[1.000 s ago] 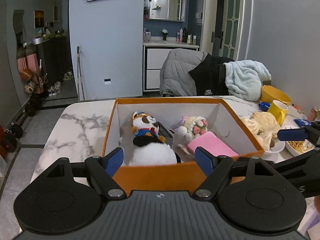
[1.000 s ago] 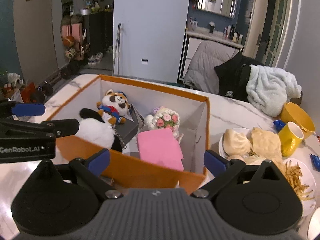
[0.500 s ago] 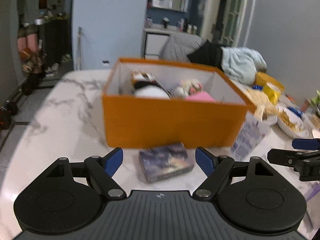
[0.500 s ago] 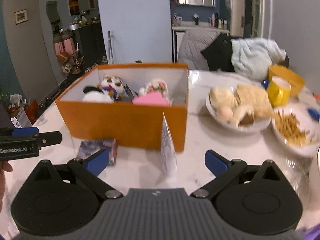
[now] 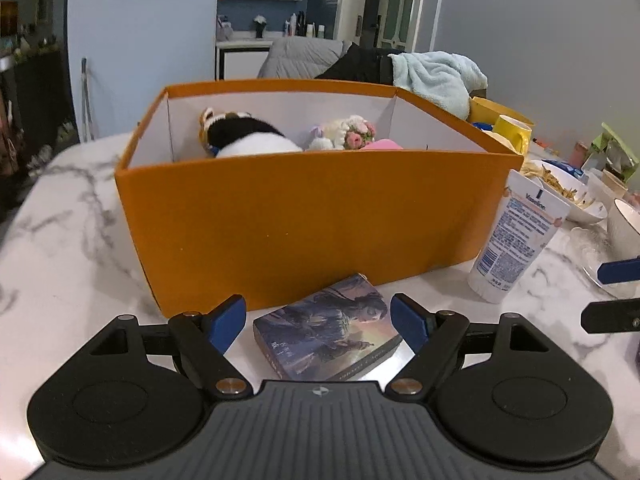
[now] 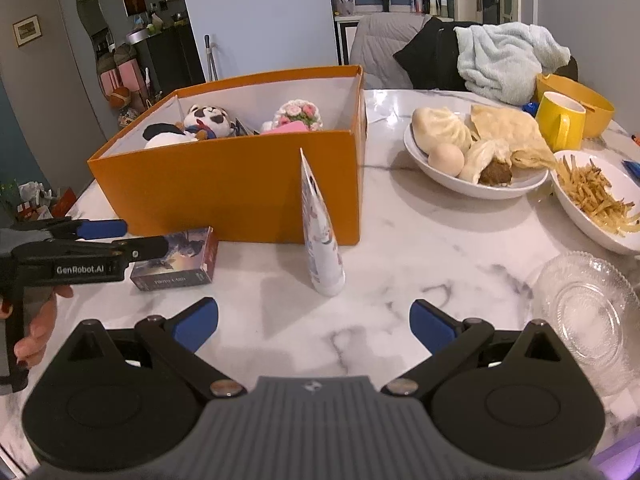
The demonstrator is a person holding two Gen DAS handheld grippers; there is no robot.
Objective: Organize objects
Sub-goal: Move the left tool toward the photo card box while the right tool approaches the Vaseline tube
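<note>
**Grippers spread over the card box and the tube**

The left gripper [image 5: 319,318] hung low over the marble table [image 5: 60,248] with its blue fingers spread wide, the card box [image 5: 328,338] lying flat between them, untouched. The right gripper [image 6: 314,322] was likewise spread and held nothing, pointing at the white lotion tube [image 6: 322,236].

The orange box [image 5: 312,216] stood just behind the card box, holding a black-and-white plush [image 5: 248,140], a small flower plush [image 5: 348,134] and a pink item [image 5: 382,145]. To its right sat a bowl of buns [image 6: 472,152], a bowl of fries [image 6: 596,196], a yellow mug [image 6: 558,126] and a clear glass dish [image 6: 588,308]. The lotion tube stood cap-down just beside the orange box's near right corner, near the card box [image 6: 176,260].
</note>
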